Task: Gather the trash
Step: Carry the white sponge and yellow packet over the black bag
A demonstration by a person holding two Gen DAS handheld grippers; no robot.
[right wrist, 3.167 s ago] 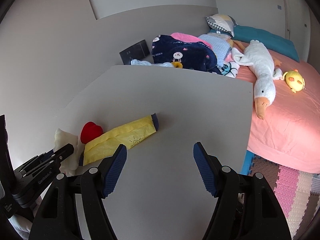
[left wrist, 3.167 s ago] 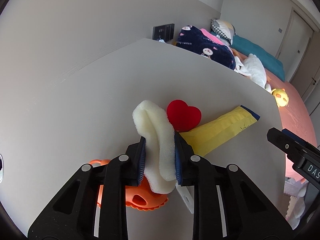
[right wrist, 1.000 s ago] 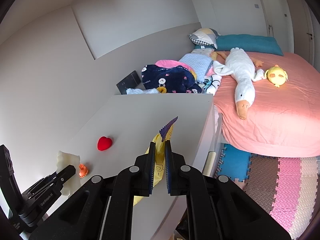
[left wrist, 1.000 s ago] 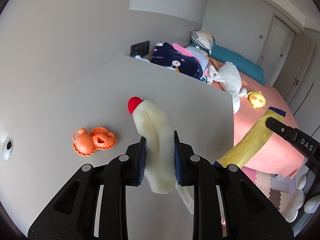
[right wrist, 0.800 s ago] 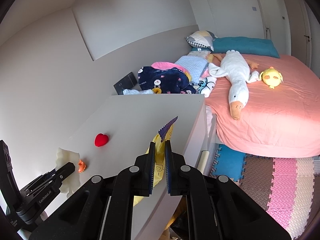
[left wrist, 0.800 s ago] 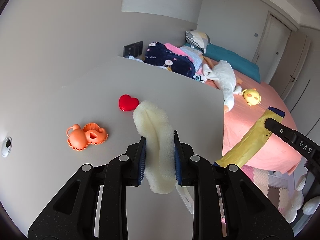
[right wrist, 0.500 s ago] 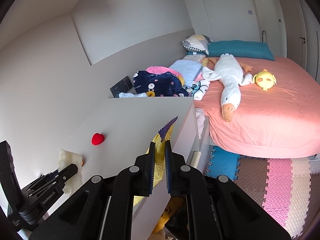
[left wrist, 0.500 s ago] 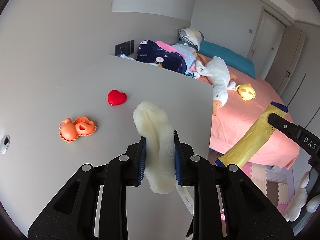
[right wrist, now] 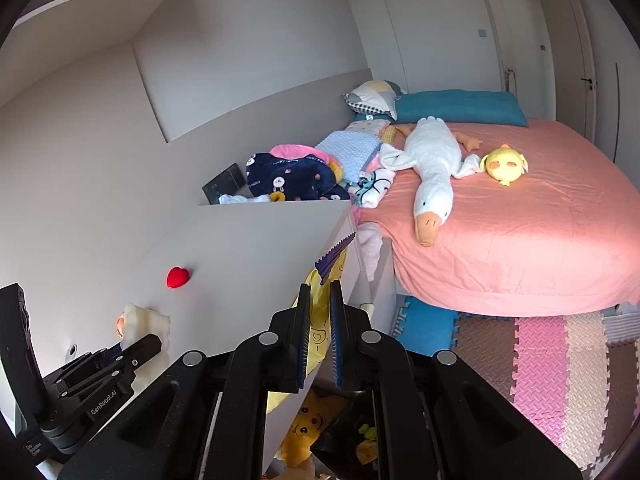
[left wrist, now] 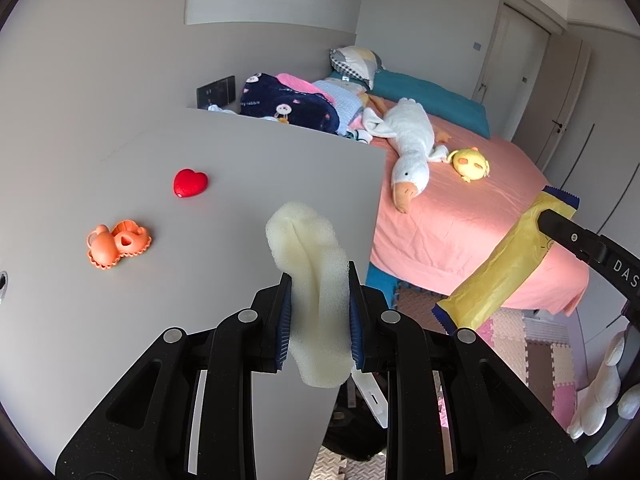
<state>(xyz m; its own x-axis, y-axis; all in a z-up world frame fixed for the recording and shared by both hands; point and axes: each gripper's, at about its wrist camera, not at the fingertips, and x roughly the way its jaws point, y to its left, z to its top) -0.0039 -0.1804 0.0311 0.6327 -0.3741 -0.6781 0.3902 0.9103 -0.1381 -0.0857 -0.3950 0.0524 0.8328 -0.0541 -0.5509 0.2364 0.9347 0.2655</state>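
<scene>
At the right edge of the grey counter (left wrist: 240, 168), both grippers carry trash away from the surface. The left gripper (left wrist: 319, 318) pinches a cream foam sponge piece (left wrist: 310, 256) between its blue pads; the foam stands up above the jaws and also hangs a little below them. The right gripper (right wrist: 319, 330) is pressed together on a yellow snack wrapper (right wrist: 320, 304) with a dark blue serrated end — in the left wrist view the same wrapper (left wrist: 508, 264) hangs at about 3 o'clock, over the side of the pink bed (right wrist: 520, 240).

Two things remain on the counter: a red heart (left wrist: 190, 183) at about 10 o'clock from the foam, and an orange toy (left wrist: 118, 242) at about 9 o'clock, well apart from both grippers. I judge these as toys, not trash, so the picking step seems finished and the step in hand is the transport to a bin.

No bin is clearly visible. Below the counter edge, at 6 o'clock in the right wrist view, there is a dark space with a yellow plush (right wrist: 308, 424) and something black, but I cannot tell whether it is a trash bag. The next move calls for finding the container, bringing each gripper above its opening, and only then spreading the jaws. The foam is light and may cling to the ribbed pads, and the wrapper is long, so it should hang inside the opening before release.
</scene>
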